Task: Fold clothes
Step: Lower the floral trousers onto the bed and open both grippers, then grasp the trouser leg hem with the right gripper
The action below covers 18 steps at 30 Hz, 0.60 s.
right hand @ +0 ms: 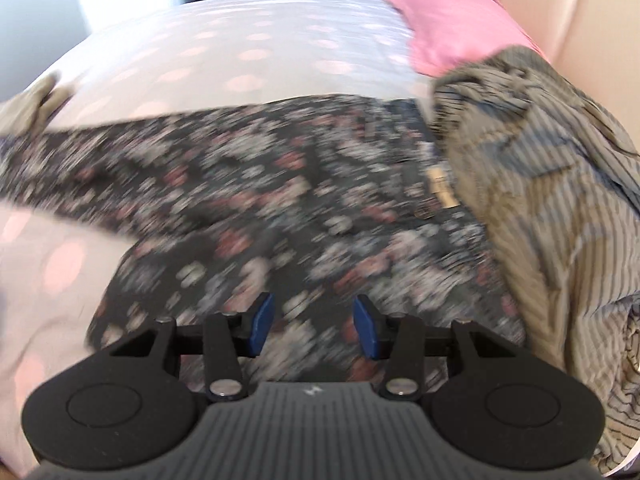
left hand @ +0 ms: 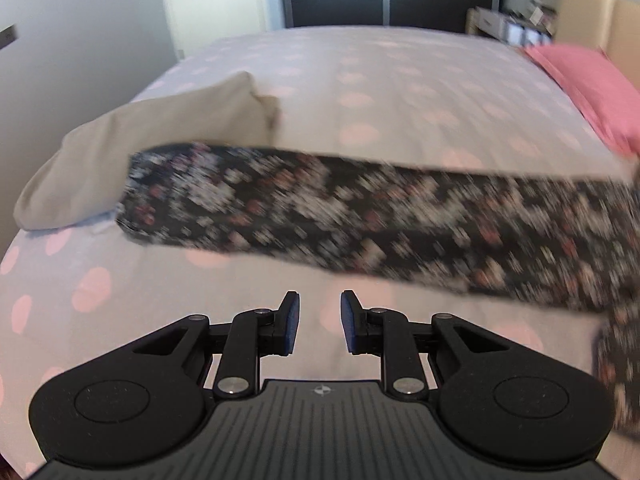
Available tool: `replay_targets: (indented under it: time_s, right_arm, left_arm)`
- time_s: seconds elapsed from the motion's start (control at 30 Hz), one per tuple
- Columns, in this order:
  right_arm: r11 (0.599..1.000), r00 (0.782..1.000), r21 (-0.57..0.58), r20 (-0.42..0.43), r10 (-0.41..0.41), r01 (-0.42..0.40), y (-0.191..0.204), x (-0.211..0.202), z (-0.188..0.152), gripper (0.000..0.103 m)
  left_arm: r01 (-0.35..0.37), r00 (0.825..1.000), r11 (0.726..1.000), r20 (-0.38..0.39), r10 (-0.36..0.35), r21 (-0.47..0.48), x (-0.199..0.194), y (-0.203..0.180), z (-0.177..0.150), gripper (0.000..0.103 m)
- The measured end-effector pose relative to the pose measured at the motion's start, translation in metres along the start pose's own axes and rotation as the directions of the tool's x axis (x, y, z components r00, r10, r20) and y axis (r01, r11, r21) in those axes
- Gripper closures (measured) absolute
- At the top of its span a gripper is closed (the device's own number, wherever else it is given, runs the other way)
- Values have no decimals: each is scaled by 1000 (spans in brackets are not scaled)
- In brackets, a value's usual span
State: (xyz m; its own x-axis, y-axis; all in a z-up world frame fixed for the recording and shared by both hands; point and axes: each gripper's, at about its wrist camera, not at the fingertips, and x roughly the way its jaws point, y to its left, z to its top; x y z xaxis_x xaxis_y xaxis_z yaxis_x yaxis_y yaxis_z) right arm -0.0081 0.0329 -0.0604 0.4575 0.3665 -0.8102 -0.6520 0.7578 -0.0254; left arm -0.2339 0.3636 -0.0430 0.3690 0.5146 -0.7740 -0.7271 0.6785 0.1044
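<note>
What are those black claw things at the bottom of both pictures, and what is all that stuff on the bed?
Those are tongs that a person holds, one in each hand. Each has a small camera looking out along its two blue-tipped fingers, so one picture comes from the left tongs and the other from the right tongs. Both are open and hold nothing. They look down at a bed with a pink-dotted cover. Across it lies a dark flowery garment, stretched out long. A beige garment lies beside its far end, a crumpled striped shirt at the other end, and a pink pillow behind. The pictures are blurry.
</note>
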Motion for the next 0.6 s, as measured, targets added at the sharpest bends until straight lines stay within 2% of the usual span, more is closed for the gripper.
replay_targets:
  time_s: [0.13, 0.27, 0.4, 0.47, 0.6]
  right_arm:
    - [991, 999, -134, 32, 23, -18, 44, -15, -39, 55]
    - [955, 999, -296, 47, 17, -3, 78, -19, -74, 51]
    - [882, 994, -460, 90, -67, 101, 100, -12, -99, 46]
    - [855, 990, -501, 99, -98, 135, 103, -7, -103, 44]
    - [827, 987, -538, 76, -145, 163, 104, 7, -105, 44]
  left_arm:
    - [40, 998, 992, -50, -34, 121, -7, -44, -33, 82]
    - [106, 990, 977, -109, -87, 183, -9, -80, -62, 82]
    - [156, 982, 962, -145, -125, 225, -9, -108, -76, 82]
    - [170, 979, 955, -150, -136, 241, -10, -118, -81, 82]
    - [177, 977, 953, -164, -139, 247, -10, -126, -86, 82]
